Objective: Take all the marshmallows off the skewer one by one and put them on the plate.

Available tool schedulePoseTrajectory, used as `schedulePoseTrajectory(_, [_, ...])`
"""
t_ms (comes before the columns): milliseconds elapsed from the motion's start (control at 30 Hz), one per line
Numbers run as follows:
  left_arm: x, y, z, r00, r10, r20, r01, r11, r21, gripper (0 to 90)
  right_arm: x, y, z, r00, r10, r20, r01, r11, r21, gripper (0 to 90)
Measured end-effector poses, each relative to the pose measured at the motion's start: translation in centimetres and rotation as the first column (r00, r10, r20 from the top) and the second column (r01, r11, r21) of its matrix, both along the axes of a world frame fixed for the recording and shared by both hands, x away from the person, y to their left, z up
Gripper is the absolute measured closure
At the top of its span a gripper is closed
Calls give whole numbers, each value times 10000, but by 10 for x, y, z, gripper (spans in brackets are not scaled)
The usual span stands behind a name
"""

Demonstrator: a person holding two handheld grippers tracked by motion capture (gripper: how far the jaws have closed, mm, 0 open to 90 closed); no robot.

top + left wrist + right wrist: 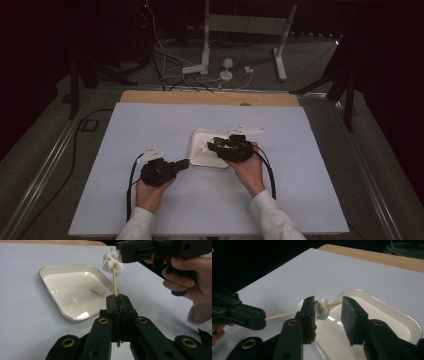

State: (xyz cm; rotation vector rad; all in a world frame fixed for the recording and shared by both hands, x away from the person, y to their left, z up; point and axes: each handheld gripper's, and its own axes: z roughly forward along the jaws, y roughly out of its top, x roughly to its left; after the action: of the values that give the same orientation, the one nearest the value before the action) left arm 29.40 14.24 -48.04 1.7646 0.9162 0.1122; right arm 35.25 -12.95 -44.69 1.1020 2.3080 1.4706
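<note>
No readable brand, label or writing anywhere. Landmark: white tray (196, 145) on the pale table cover (150, 125).

Nearest, on the person's side of the tray: left gripper (117, 298), jaws pressed together on a thin wooden skewer (114, 281), pointing up and over the tray's near corner. On the skewer's far end, above the tray's edge: white marshmallows (113, 261), bunched together.

Over the tray's near-right part: right gripper (328, 312), jaws parted wide with nothing clamped; one jaw against a marshmallow on the skewer, other jaw well clear of it, over the tray.

Inside the tray: shiny cream floor, one small white marshmallow piece (97, 290) lying loose near the middle.

Beyond the tray: bare wooden table edge (210, 98), then cables and a white stand on the floor.
</note>
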Motion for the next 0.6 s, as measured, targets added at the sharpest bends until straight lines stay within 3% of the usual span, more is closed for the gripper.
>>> schedulePoseTrajectory(167, [0,-1,1,10000,8,28,-8,10000,7,900,-2,5,0,9999,26,123,-24,9998,-186,668])
schedulePoseTrajectory(367, [-1,-1,1,10000,67,49,-67,10000,16,900,-4,13,-1,9992,-115,387,145,9968,-786,714])
schedulePoseTrajectory(400, [-1,-1,1,10000,86,37,-86,10000,0,900,-5,16,-1,9988,-50,488,99,9949,-1001,775])
schedulePoseTrajectory(600, [0,1,2,9997,226,22,-226,9997,-38,900,-9,25,2,9918,-167,1267,382,9849,-1690,827])
